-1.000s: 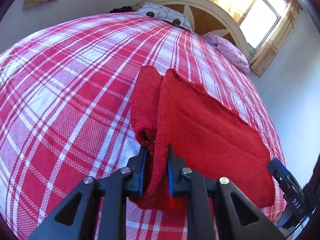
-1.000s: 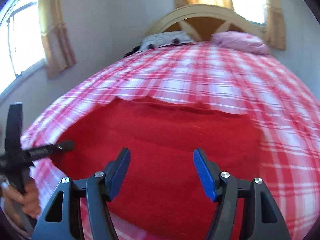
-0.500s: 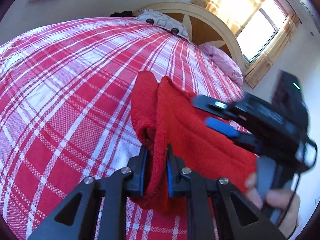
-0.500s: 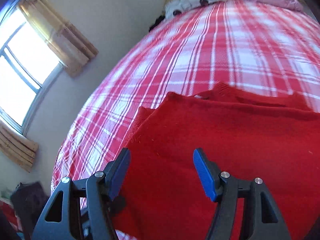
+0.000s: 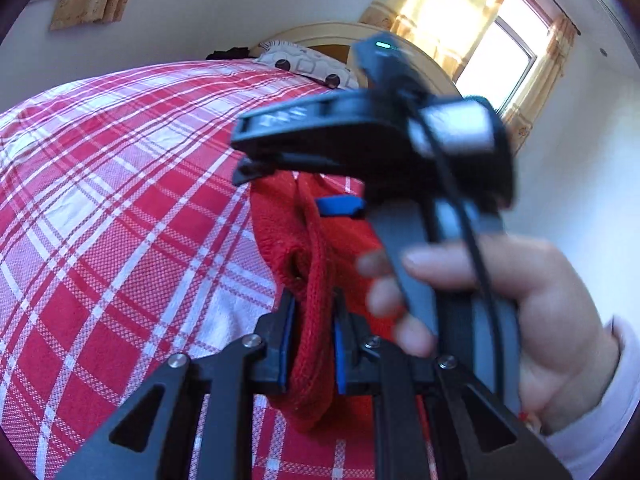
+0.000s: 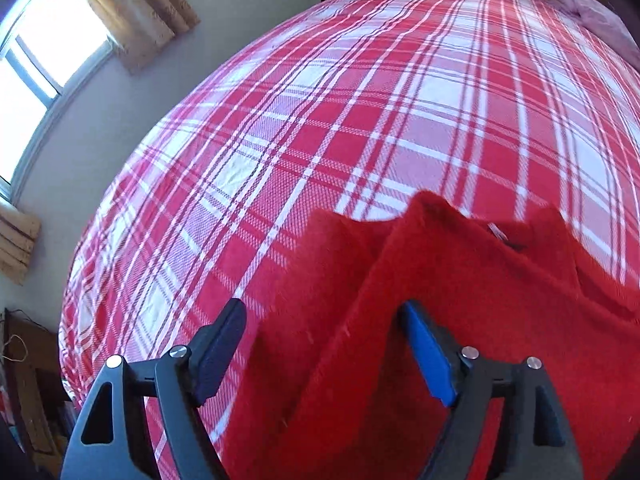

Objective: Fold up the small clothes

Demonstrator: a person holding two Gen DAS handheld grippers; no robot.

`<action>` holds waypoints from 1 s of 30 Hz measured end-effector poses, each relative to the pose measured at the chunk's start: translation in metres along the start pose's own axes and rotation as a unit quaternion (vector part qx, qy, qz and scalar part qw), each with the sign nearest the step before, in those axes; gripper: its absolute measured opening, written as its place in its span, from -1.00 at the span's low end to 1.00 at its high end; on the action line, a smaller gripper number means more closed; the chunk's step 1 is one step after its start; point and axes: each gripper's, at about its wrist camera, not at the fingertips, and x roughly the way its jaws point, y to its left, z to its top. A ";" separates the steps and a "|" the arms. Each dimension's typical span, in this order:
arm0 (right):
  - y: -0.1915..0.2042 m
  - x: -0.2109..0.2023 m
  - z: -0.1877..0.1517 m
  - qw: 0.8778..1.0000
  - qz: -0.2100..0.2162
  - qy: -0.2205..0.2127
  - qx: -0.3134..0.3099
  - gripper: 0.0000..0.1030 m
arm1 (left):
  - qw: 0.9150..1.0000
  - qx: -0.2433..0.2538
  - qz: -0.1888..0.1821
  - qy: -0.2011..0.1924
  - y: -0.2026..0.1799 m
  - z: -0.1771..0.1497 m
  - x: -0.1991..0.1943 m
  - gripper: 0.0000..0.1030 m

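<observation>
Your left gripper [image 5: 311,344] is clamped tight on a bunched knit edge of the red garment [image 5: 308,280], pads pressing both sides of the fold, so that corner stays pinned and raised while the other side gets handled. The garment lies on the red plaid bedspread [image 5: 120,220]; in the left wrist view it runs from the jaws up toward 12 o'clock, and a doubled flap sits just left of the held ridge. Your right gripper [image 6: 324,354] hangs over the same red cloth with fingers wide apart and nothing between them. In its own view the cloth fills 3 to 6 o'clock, with two peaked folds near centre. From the left wrist view the right gripper's body crosses at 1 to 3 o'clock, your right hand [image 5: 520,312] wrapped round its handle, blurred. It looks lined up for a second pinch point, probably the near layer edge, so a fold can be carried over. Risk: the thick knit may slip or you may grab two layers. Pillows [image 5: 304,64] and the headboard [image 5: 320,32] sit at 12 o'clock, well apart from the work.
</observation>
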 end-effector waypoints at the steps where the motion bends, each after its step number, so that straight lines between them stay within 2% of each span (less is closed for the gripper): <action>1: 0.003 0.005 0.004 1.000 -0.005 0.006 -0.006 0.58 | 1.000 0.004 0.001 -0.001 -0.001 -0.001 0.000 -0.67; 6: 0.011 0.018 0.010 0.999 -0.035 0.015 -0.025 0.60 | 1.000 0.014 0.008 -0.002 -0.002 -0.002 0.001 -0.67; 8: 0.009 0.018 0.008 0.999 -0.033 0.009 -0.026 0.58 | 1.000 0.009 0.006 0.002 0.001 -0.002 0.001 -0.67; 10: 0.007 0.018 0.004 0.998 -0.042 0.006 -0.037 0.37 | 1.000 0.008 0.006 0.002 0.003 -0.001 0.001 -0.67; 12: 0.004 0.013 0.002 0.997 -0.057 0.000 -0.043 -0.09 | 1.000 0.009 0.008 0.004 0.003 -0.001 0.001 -0.67; 13: 0.000 0.010 0.002 0.998 -0.057 -0.002 -0.037 -0.22 | 1.000 0.008 0.008 0.005 0.003 -0.001 0.000 -0.67; 14: -0.007 0.005 0.001 0.999 -0.049 -0.006 -0.023 -0.43 | 1.000 0.008 0.007 0.006 0.003 0.000 0.000 -0.67; 15: -0.015 0.001 0.000 0.999 -0.035 -0.010 -0.006 -0.52 | 1.000 0.009 0.007 0.007 0.004 0.001 0.001 -0.67; 18: -0.043 -0.013 -0.007 0.997 0.036 -0.028 0.064 -0.58 | 1.000 0.011 0.002 0.009 0.004 0.004 -0.001 -0.67; 22: -0.064 -0.034 -0.023 0.985 0.107 -0.069 0.118 -0.60 | 1.000 0.022 0.000 0.007 -0.005 0.002 -0.006 -0.67; 27: -0.084 -0.072 -0.039 0.968 0.153 -0.121 0.156 -0.63 | 0.999 0.041 -0.010 0.002 -0.024 0.000 -0.014 -0.67; 30: -0.092 -0.096 -0.043 0.963 0.163 -0.144 0.157 -0.63 | 0.998 0.063 -0.017 -0.008 -0.040 0.000 -0.020 -0.67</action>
